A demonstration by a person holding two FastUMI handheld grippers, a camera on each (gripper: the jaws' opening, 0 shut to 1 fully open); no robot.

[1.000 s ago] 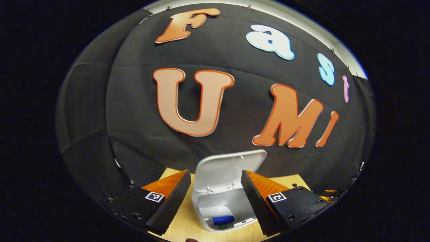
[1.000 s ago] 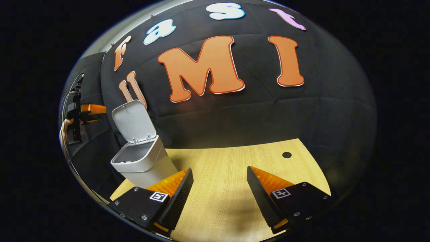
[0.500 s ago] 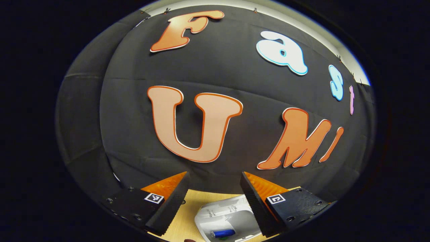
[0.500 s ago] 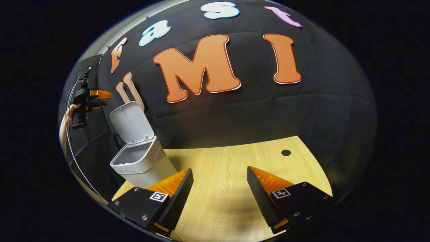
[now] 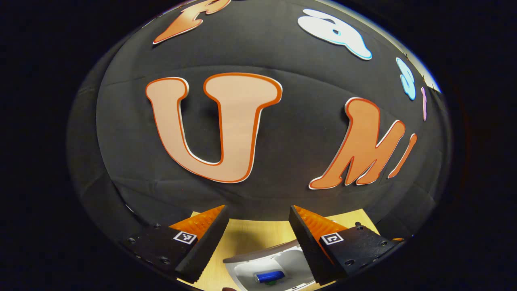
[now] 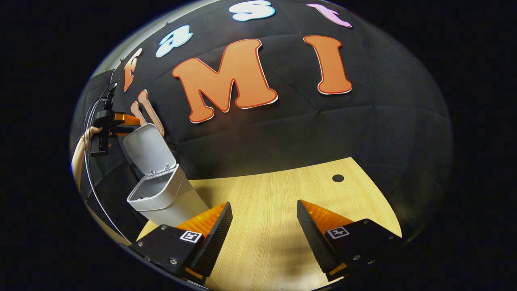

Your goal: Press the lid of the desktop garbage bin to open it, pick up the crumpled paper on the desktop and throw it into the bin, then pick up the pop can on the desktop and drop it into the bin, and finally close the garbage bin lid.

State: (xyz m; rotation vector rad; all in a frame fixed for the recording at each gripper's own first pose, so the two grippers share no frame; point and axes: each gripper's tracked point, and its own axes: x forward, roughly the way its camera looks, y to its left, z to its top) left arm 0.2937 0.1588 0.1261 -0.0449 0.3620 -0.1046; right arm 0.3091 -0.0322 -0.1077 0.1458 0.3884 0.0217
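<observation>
Can (image 5: 269, 277) is already down in the bin (image 6: 159, 196), so only the lid (image 6: 148, 148) is left. Left gripper (image 5: 258, 226) sits spread and empty right above it; right gripper (image 6: 264, 224) hangs spread over the table (image 6: 282, 194). I'd push the lid's far top edge forward and down gently until it clicks.
</observation>
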